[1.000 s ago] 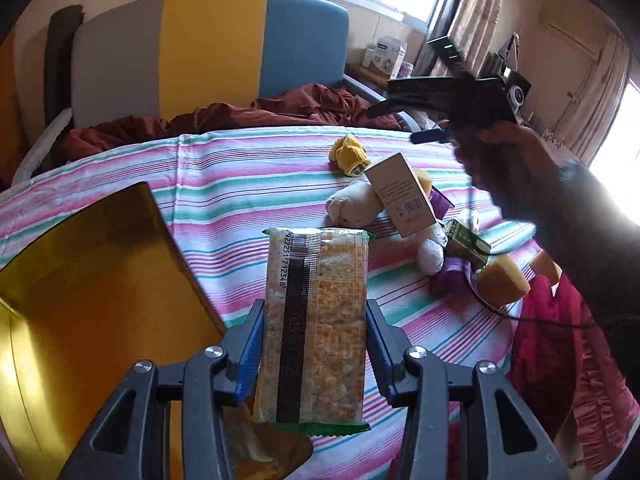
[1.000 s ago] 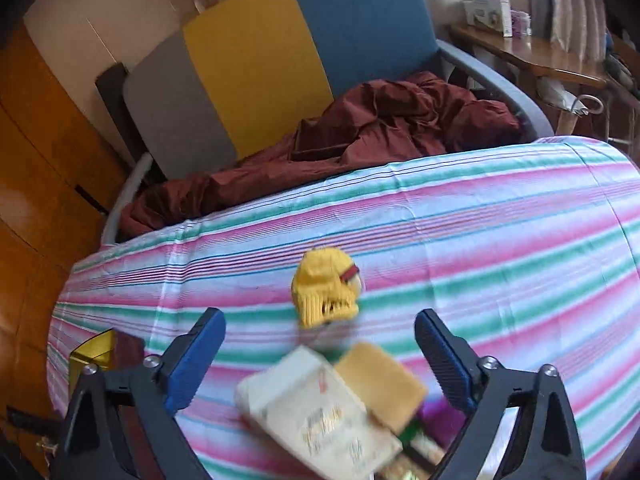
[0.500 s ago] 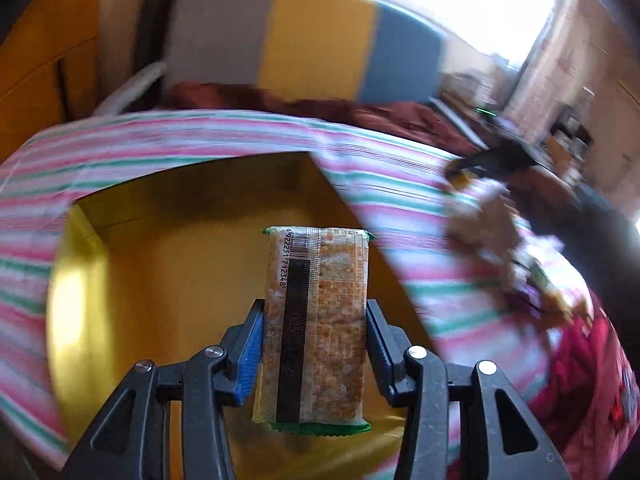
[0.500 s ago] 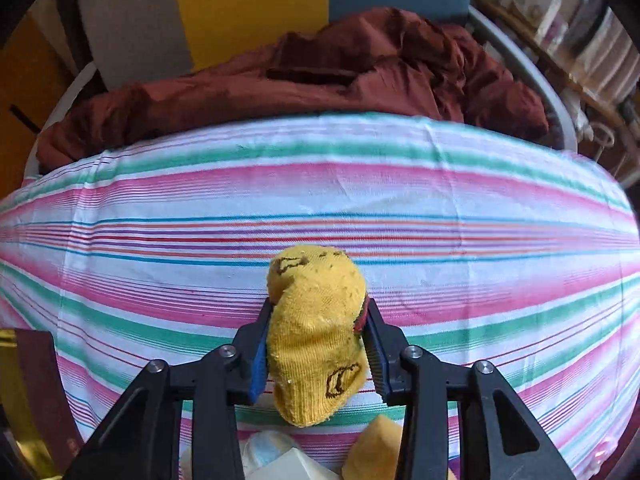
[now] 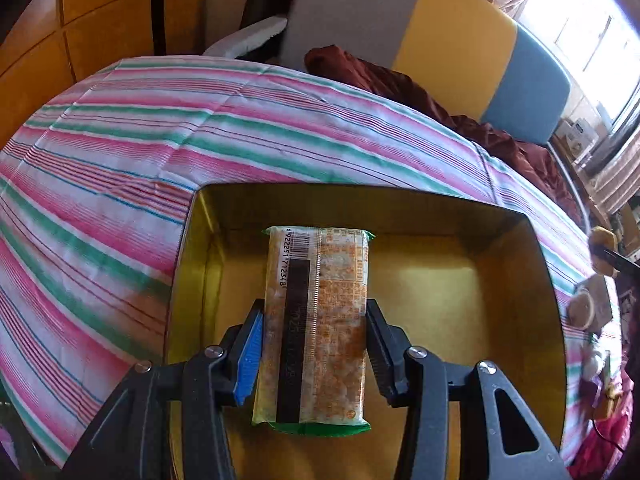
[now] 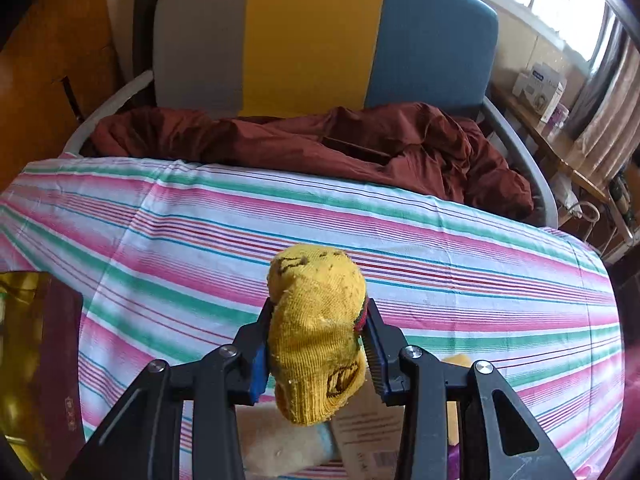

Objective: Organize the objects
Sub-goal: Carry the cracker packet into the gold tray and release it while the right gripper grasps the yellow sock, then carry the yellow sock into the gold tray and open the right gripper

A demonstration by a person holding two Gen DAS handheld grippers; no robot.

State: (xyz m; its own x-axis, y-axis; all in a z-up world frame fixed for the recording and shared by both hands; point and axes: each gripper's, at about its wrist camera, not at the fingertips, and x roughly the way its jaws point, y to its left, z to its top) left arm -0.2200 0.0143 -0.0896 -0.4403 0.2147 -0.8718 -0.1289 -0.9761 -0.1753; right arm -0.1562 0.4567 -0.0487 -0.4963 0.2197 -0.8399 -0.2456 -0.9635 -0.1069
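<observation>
- Over the gold box [image 5: 516, 280], on the striped tablecloth [image 5: 120, 168]: left gripper [image 5: 314, 344] clenched on a snack packet [image 5: 316, 320], barcode side up, blue-padded fingers [image 5: 250, 354] pressed against both long edges.
- Packet held lengthwise above the box's open interior, far end toward the back wall; contact with the box floor not discernible.
- Above the same tablecloth, in the right wrist view: right gripper [image 6: 318, 344] clamped around a yellow knitted sock [image 6: 316, 328], rounded end poking forward past the fingertips, lower end drooping below them.
- Beneath that gripper, partly hidden: a pale plush toy [image 6: 280, 444], a cardboard tag [image 6: 368, 436] with a barcode, and a yellow sponge-like block [image 6: 456, 364].
- Behind the table: grey, yellow and blue chair [image 6: 312, 40] with a maroon cloth [image 6: 312, 144] heaped on its seat.
- At the far left of the right wrist view, a corner of the gold box visible.
</observation>
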